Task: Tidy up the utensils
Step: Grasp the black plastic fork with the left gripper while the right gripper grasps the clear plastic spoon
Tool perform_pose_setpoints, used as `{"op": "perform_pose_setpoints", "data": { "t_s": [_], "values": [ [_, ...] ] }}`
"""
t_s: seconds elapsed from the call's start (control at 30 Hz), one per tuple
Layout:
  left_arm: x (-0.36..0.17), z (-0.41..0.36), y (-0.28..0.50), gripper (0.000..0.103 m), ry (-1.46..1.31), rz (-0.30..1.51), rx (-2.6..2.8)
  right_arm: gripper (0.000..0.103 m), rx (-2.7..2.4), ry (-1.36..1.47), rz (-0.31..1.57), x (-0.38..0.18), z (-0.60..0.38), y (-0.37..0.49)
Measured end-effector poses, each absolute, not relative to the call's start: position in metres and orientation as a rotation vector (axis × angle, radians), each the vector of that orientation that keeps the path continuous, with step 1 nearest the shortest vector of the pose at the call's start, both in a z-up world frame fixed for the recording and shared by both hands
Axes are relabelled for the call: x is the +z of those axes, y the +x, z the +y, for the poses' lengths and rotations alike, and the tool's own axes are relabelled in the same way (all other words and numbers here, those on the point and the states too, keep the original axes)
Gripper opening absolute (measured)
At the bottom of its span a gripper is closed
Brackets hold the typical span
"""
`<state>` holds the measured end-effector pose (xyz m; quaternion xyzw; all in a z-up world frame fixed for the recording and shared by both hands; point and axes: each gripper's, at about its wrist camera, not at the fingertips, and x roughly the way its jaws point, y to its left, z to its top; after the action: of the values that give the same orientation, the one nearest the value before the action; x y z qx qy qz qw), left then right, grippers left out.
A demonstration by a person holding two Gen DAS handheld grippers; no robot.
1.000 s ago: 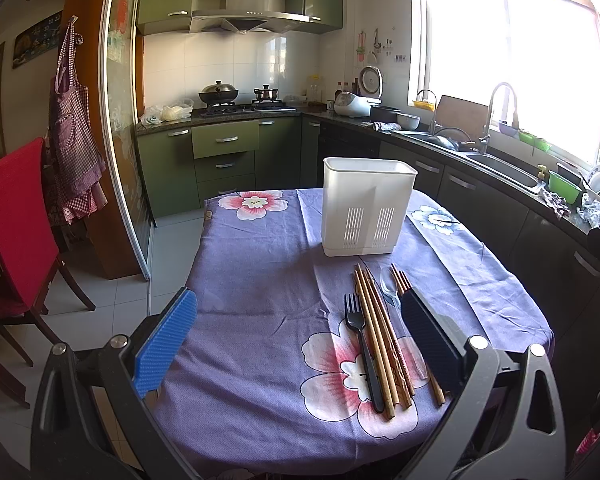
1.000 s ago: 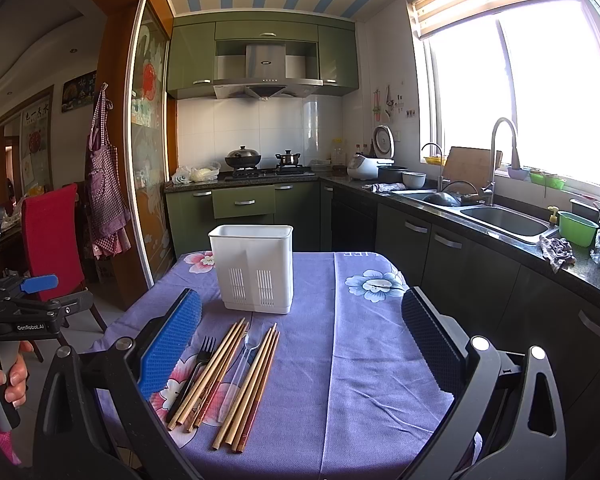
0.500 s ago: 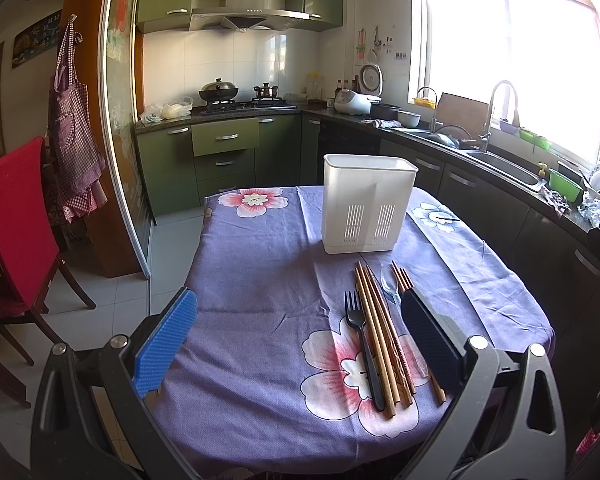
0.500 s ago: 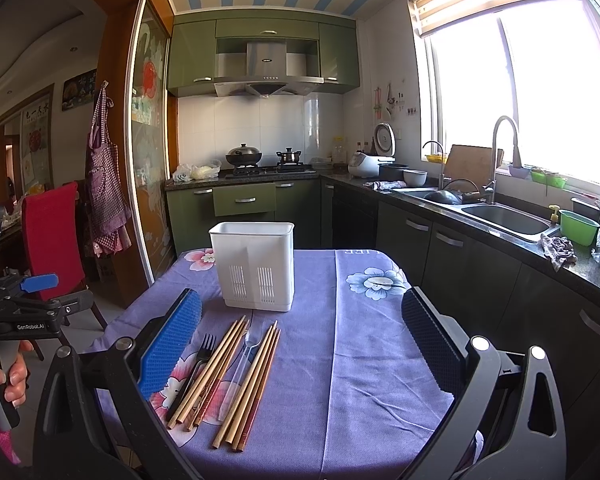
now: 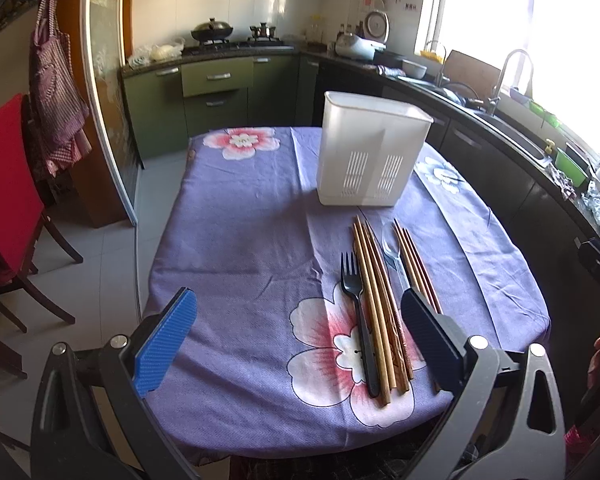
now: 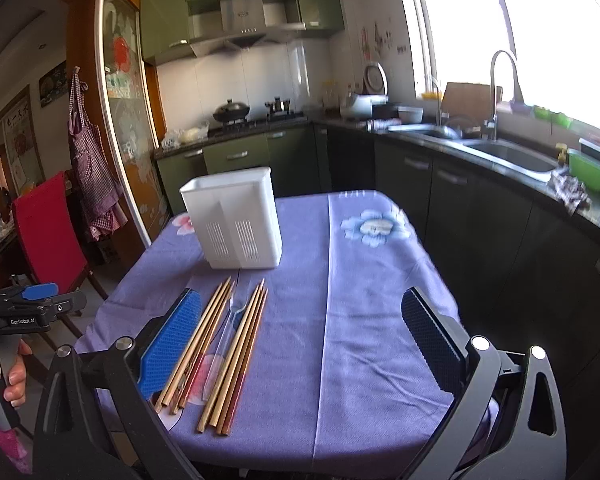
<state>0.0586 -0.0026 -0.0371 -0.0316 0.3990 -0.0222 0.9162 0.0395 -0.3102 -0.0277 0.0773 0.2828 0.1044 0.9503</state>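
Your left claw (image 5: 298, 338) hung spread and empty over the near table edge; only its view showed the black fork (image 5: 356, 312) between its fingers, beside the chopsticks (image 5: 376, 308) and clear spoon (image 5: 392, 246). Your right claw (image 6: 300, 340) was spread too, chopsticks (image 6: 236, 352) just inside its left finger. The white caddy (image 6: 236, 220) stood beyond.

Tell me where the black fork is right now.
In the left wrist view the black fork lies flat on the purple tablecloth, at the left edge of the chopsticks, nearer the camera than the white holder.
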Motion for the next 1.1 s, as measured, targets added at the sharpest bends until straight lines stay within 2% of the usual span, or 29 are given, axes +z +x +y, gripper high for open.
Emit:
{"op": "perform_pose_setpoints", "data": {
  "t_s": [0.2,0.37,0.53,0.6,0.63,0.73,0.87,0.93,1.1],
  "values": [
    [-0.061,-0.023,0.097,0.097,-0.025,0.968,-0.079,0.099,0.313,0.256,0.668,-0.047,-0.325,0.074],
    [-0.08,-0.035,0.128,0.097,-0.082,1.086,-0.142,0.099,0.351,0.21,0.792,-0.054,-0.316,0.106],
    [-0.095,-0.053,0.145,0.095,-0.073,1.161,-0.158,0.099,0.36,0.16,0.802,-0.053,-0.31,0.12],
    [-0.1,-0.061,0.148,0.088,-0.063,1.179,-0.161,0.099,0.352,0.164,0.805,-0.053,-0.311,0.123],
    [-0.102,-0.063,0.149,0.079,-0.058,1.187,-0.156,0.099,0.34,0.163,0.812,-0.054,-0.311,0.126],
    [-0.11,-0.064,0.155,0.067,-0.055,1.213,-0.126,0.099,0.346,0.172,0.844,-0.056,-0.312,0.132],
    [-0.121,-0.061,0.162,0.04,-0.076,1.247,-0.092,0.098,0.387,0.201,0.892,-0.058,-0.308,0.137],
    [-0.127,-0.06,0.165,0.033,-0.089,1.269,-0.085,0.089,0.361,0.173,0.88,-0.057,-0.305,0.137],
    [-0.135,-0.062,0.166,0.033,-0.072,1.288,-0.077,0.083,0.371,0.175,0.888,-0.055,-0.297,0.141]
  ]
}}
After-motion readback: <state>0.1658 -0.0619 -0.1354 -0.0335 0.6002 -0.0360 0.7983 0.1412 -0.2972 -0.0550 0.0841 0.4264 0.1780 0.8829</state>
